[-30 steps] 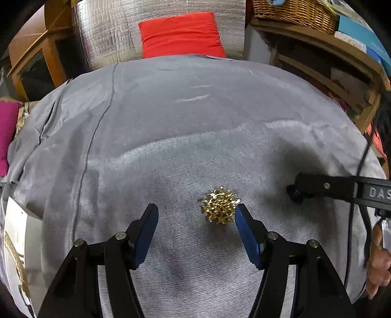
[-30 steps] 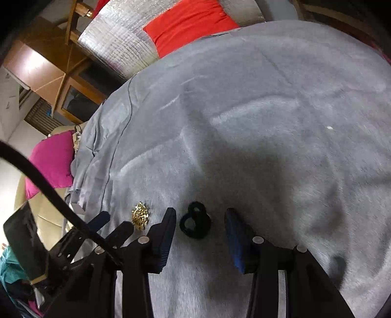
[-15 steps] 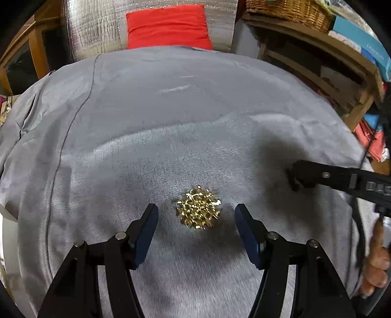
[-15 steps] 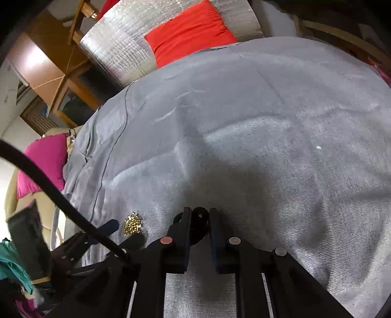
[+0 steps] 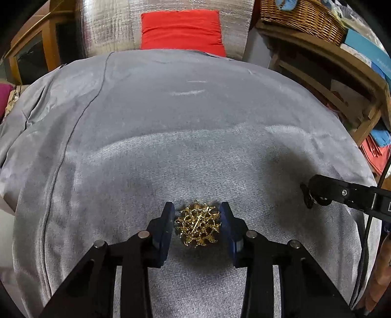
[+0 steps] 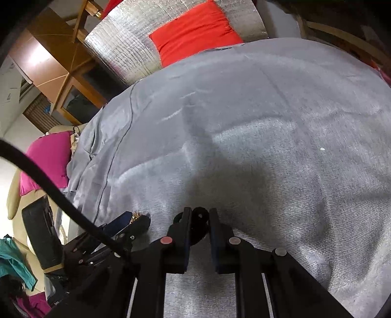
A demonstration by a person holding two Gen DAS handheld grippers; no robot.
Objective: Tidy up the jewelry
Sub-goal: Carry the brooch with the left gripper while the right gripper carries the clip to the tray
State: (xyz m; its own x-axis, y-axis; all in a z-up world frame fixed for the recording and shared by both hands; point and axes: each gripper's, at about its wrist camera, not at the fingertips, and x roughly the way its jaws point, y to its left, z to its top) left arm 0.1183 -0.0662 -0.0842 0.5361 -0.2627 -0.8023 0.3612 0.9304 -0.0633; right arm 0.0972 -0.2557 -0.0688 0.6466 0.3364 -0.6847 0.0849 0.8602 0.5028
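Note:
A gold spiky brooch sits between the blue pads of my left gripper, which is shut on it, just above the grey cloth. My right gripper is shut on a black ring-shaped ornament. In the left wrist view the right gripper comes in from the right edge with the black piece at its tip. In the right wrist view the left gripper shows at lower left with a glint of the brooch.
The grey cloth covers a rounded surface. A red cushion leans on silver padding at the back. A wicker basket sits on a wooden shelf at right. A pink cushion lies off the left edge.
My left gripper has closed from wide open onto the gold brooch. My right gripper closed on the black ornament half a second ago and still holds it.

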